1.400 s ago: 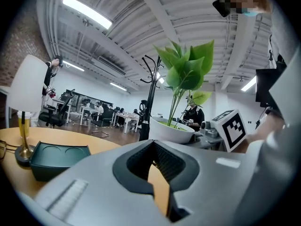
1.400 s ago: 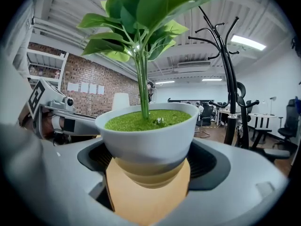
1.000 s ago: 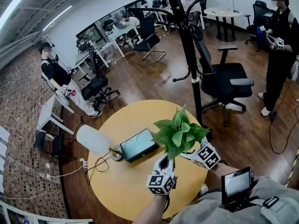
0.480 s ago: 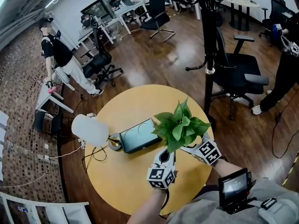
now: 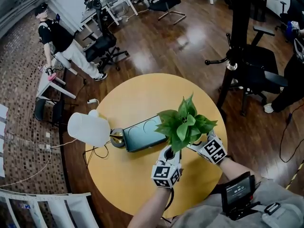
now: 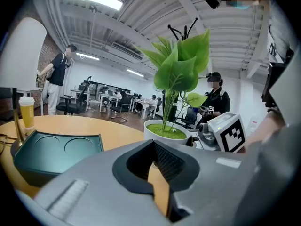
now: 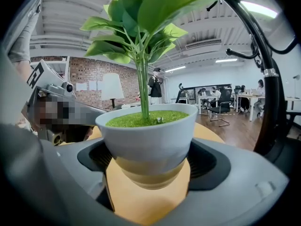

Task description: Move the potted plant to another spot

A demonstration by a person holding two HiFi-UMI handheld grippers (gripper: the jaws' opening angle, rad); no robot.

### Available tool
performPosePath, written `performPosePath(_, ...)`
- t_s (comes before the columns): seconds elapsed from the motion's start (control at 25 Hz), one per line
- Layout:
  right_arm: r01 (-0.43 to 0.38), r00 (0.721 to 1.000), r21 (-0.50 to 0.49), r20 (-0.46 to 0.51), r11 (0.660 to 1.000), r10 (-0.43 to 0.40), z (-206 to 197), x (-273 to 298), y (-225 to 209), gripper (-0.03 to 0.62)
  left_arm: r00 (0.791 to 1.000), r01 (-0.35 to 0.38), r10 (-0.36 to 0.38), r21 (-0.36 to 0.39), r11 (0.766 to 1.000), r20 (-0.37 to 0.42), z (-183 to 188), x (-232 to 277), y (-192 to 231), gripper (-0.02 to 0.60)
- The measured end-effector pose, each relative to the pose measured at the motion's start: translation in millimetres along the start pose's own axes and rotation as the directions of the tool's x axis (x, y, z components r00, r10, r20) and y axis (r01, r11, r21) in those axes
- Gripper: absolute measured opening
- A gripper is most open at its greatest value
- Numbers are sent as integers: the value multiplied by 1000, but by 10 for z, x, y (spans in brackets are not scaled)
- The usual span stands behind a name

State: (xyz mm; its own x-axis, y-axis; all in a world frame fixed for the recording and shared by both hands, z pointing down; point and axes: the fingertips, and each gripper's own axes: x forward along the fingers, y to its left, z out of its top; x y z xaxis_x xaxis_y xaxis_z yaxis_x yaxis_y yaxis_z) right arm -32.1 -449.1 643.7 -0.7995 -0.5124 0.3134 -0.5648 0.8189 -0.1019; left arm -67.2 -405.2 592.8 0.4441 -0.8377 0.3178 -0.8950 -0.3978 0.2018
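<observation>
Only the right gripper view shows the pot of the one potted plant (image 7: 148, 135), clamped between the wide-spread jaws of the right gripper (image 7: 146, 168). In the head view leaves hide it, over the 3 o'clock side of the table (image 5: 137, 94). The left gripper (image 6: 157, 164) has its jaws together, empty. One tray (image 5: 142, 134) and one lamp (image 5: 88, 127) are on the table.

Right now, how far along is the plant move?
Done: the right gripper is clamped on the potted plant. In hand: the pot is over the yellow table, beside the dark tray; whether it touches down is unclear. Remaining: set it at the new spot and release.
</observation>
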Motion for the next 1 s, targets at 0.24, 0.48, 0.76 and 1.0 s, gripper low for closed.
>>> performPosePath(0.24,-17,1000,-13,-9,1000,17,-163,289,-166,476,999,-26,25,-10,1000,-35,-196,227,224,-3)
performPosePath(0.48,-21,1000,-15,-10,1000,21,-310,406,-279,476,998,-47,45,-40,998,-46,-358,326,296,-3)
performPosePath(0.76,-18,999,-18,-28,1000,17,-427,461,-307,476,997,-64,60,-64,996,-57,-430,341,311,-3)
performPosePath(1.0,-19,998,-11,-59,1000,18,-519,477,-306,476,995,-66,60,-73,995,-73,-468,320,278,-3)
